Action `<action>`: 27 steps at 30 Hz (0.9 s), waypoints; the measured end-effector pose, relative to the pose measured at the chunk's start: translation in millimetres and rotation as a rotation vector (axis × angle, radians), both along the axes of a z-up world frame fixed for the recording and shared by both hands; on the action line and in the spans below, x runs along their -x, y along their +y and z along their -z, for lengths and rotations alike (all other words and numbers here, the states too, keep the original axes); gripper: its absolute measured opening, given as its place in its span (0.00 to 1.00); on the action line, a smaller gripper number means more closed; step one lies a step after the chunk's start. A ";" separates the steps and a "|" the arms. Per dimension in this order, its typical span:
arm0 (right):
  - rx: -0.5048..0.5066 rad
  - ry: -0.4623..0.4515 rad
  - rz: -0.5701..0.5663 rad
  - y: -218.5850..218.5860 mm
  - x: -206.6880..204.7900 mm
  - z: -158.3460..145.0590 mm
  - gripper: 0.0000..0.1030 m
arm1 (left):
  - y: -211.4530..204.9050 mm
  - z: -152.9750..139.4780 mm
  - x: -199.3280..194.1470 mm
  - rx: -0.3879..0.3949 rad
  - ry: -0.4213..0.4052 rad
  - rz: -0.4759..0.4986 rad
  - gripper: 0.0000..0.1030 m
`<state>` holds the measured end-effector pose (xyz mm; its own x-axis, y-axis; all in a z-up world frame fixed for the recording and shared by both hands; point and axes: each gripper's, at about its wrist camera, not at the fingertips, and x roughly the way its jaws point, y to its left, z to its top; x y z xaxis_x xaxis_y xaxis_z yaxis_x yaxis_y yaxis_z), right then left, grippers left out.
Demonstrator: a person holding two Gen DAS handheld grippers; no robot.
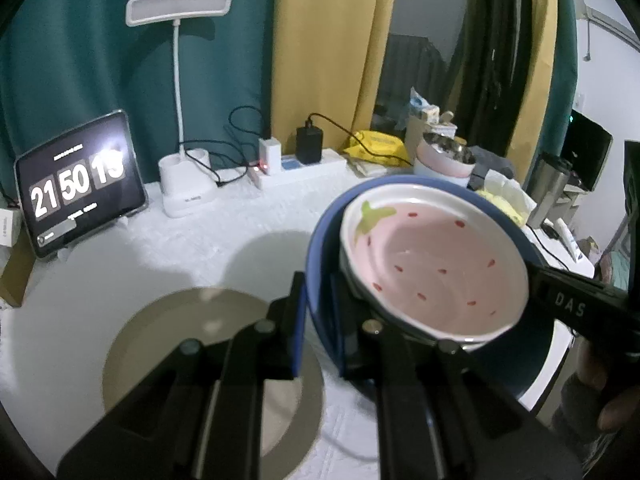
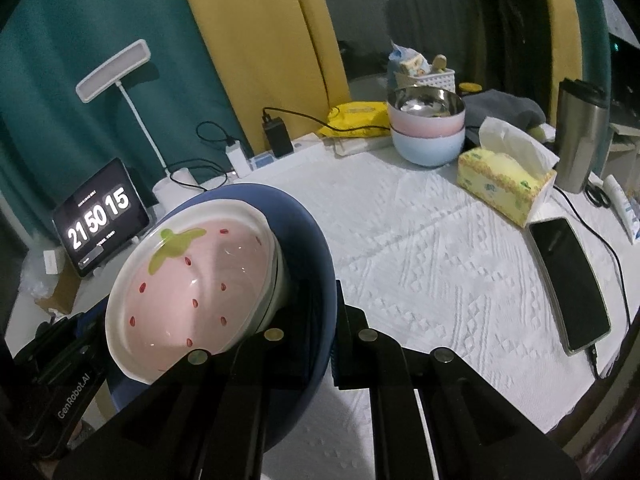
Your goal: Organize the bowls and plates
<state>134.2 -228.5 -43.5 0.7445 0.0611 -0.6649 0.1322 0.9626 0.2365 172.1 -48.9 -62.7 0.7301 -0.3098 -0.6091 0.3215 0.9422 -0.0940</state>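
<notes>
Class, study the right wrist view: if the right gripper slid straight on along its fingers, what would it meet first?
The right gripper is already clamped on the blue plate; beyond it, probably only the white tablecloth, though depth is uncertain.

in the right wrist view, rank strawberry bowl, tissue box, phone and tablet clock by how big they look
1. strawberry bowl, nearest the camera, so inflated
2. phone
3. tissue box and tablet clock: look alike, not ranked
</notes>
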 end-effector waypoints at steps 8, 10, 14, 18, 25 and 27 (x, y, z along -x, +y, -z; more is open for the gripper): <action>0.016 -0.015 -0.028 17.6 -5.7 -11.5 0.08 | 19.7 -8.5 -1.2 0.018 -0.015 -0.025 0.10; 0.019 -0.016 -0.037 22.7 -7.4 -13.3 0.08 | 24.6 -9.1 -1.5 0.021 -0.015 -0.031 0.10; 0.022 -0.016 -0.054 33.7 -10.8 -15.7 0.08 | 38.5 -10.7 -1.6 0.024 -0.017 -0.050 0.10; 0.026 -0.017 -0.079 48.5 -16.3 -17.1 0.08 | 52.6 -12.2 -3.2 0.028 -0.017 -0.072 0.10; 0.035 -0.012 -0.122 72.5 -26.6 -17.7 0.08 | 79.8 -11.0 -6.7 0.035 -0.011 -0.112 0.10; 0.039 -0.009 -0.135 79.5 -29.9 -17.2 0.09 | 87.3 -10.1 -7.0 0.036 -0.008 -0.122 0.10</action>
<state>164.1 -148.9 -26.3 0.7371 0.1350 -0.6622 -0.0007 0.9800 0.1990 179.1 38.4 -52.6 0.7687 -0.2400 -0.5929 0.2056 0.9705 -0.1262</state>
